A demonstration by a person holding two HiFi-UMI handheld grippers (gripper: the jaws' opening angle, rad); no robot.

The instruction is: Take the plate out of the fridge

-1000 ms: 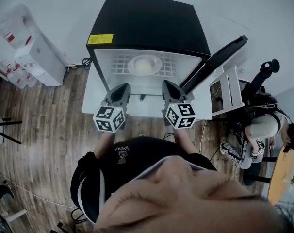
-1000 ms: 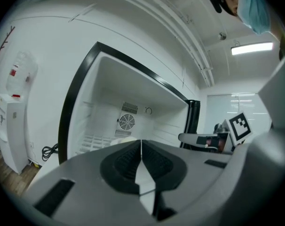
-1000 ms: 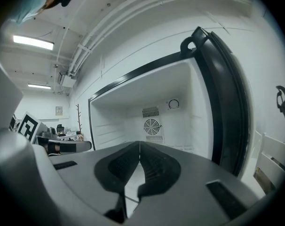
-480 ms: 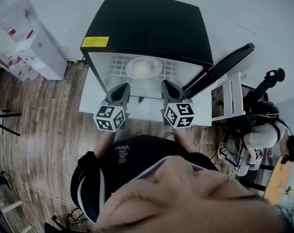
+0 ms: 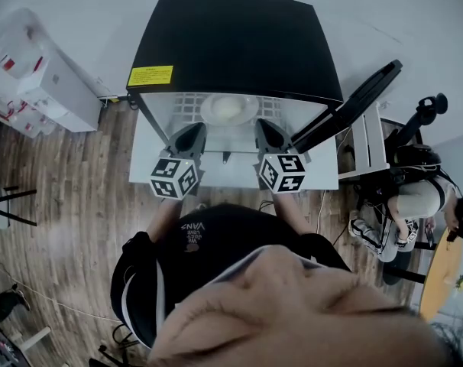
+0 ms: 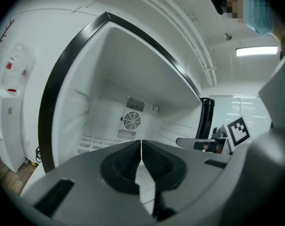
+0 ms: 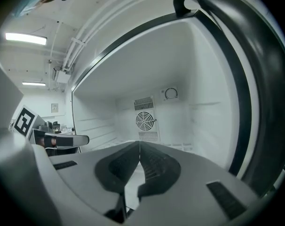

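A black fridge (image 5: 239,40) stands open in the head view, its door (image 5: 348,105) swung out to the right. A white plate (image 5: 229,108) lies on the wire shelf (image 5: 187,102) inside. My left gripper (image 5: 190,138) and right gripper (image 5: 266,134) hover side by side just in front of the opening, short of the plate. Both are shut with nothing between their fingers. The left gripper (image 6: 141,142) and right gripper (image 7: 139,145) views look into the white fridge interior toward the rear fan (image 6: 131,121); the plate is hidden behind the jaws there.
A white cabinet (image 5: 44,82) stands at the left on the wood floor (image 5: 71,197). At the right are a white rack (image 5: 367,140), a dark stand (image 5: 415,121) and a seated person (image 5: 415,201). The fridge's door frame (image 7: 255,98) borders the right gripper closely.
Both grippers have moved a little forward toward the fridge opening, and the head view has shifted slightly. The jaws stayed shut.
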